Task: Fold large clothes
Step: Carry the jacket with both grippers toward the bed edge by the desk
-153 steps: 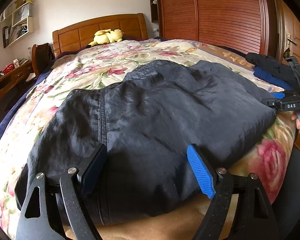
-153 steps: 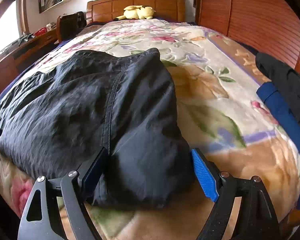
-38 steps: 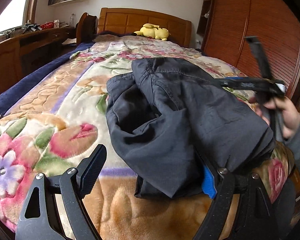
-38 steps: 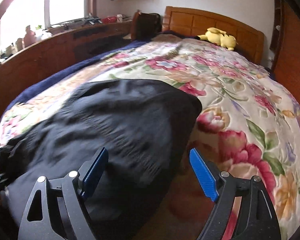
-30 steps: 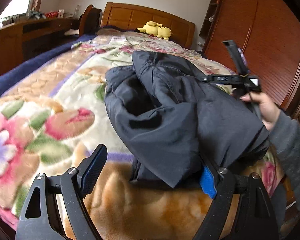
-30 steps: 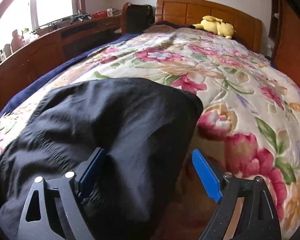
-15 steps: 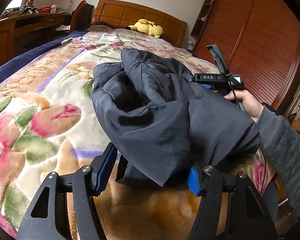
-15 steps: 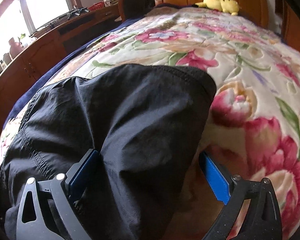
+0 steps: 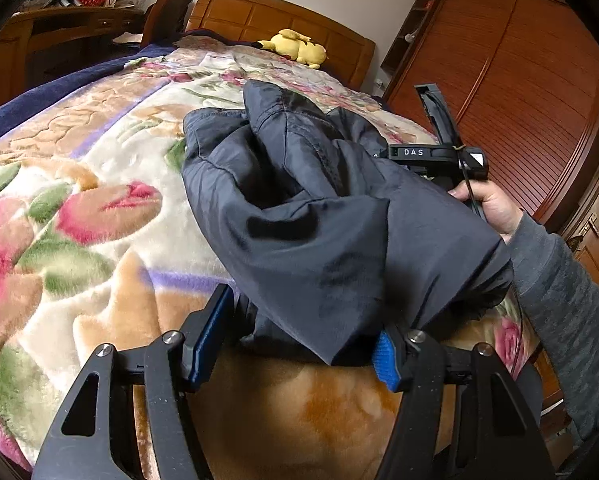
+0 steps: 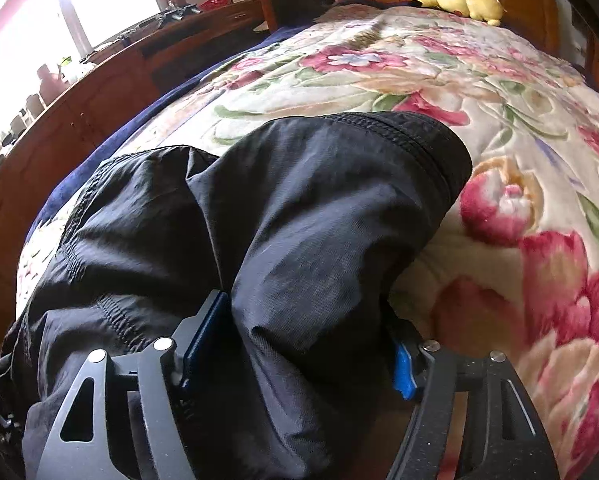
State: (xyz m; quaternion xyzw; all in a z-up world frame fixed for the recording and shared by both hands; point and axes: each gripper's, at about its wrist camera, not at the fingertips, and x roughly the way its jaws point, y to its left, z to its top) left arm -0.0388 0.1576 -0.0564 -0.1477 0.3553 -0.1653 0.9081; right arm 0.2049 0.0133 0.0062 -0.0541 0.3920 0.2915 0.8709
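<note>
Dark jacket [image 9: 339, 216] bunched on floral blanket [image 9: 79, 208]; near edge pinched by left gripper [image 9: 295, 344], far fold clamped in right gripper [image 10: 299, 336], jaws just narrowed.

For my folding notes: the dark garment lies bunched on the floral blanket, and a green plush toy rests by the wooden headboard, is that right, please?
Nearly right, but the plush toy is yellow, not green; both wrist views show it by the wooden headboard. The rest stands: the dark garment lies bunched on the floral blanket.
</note>
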